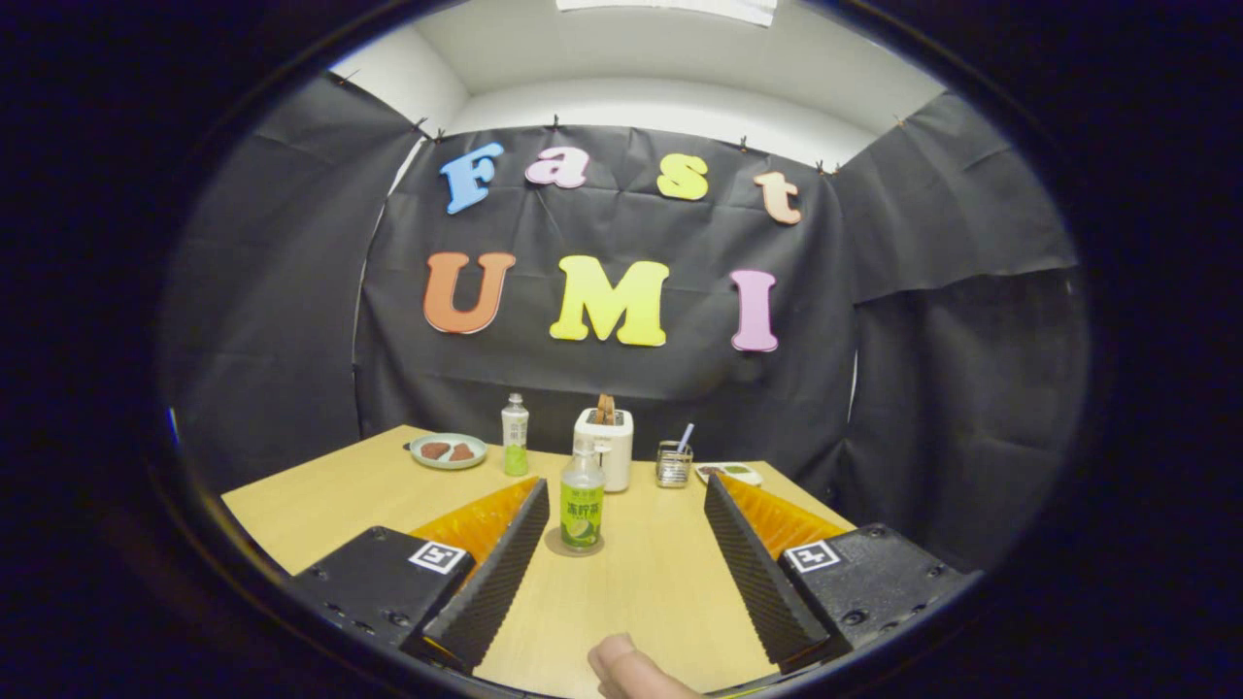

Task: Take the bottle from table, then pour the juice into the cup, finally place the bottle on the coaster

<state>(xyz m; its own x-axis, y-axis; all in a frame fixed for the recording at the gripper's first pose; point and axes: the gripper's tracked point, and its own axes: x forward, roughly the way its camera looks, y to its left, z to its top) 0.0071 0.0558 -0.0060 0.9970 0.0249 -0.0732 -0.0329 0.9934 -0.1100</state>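
The bottle (583,505) is a small clear one with a pale cap, a green label and green juice in its lower part. It stands upright on a round coaster (573,546) on the wooden table (320,495), just ahead of the fingers and a little left of the middle of their gap, close to the left finger's tip without touching it.

The gripper (625,485) points level across the table toward the far wall, its fingers spread wide apart and holding nothing. A fingertip (626,670) of the person's hand shows at the near end, between the finger bases.

Farther back stands a second bottle (515,434) with green liquid at its bottom, left of a white toaster (605,442). A plate (448,450) with brown pieces lies far left. Right of the toaster sits a clear cup (673,464) with a straw-like stick, then a small flat dish (730,473).
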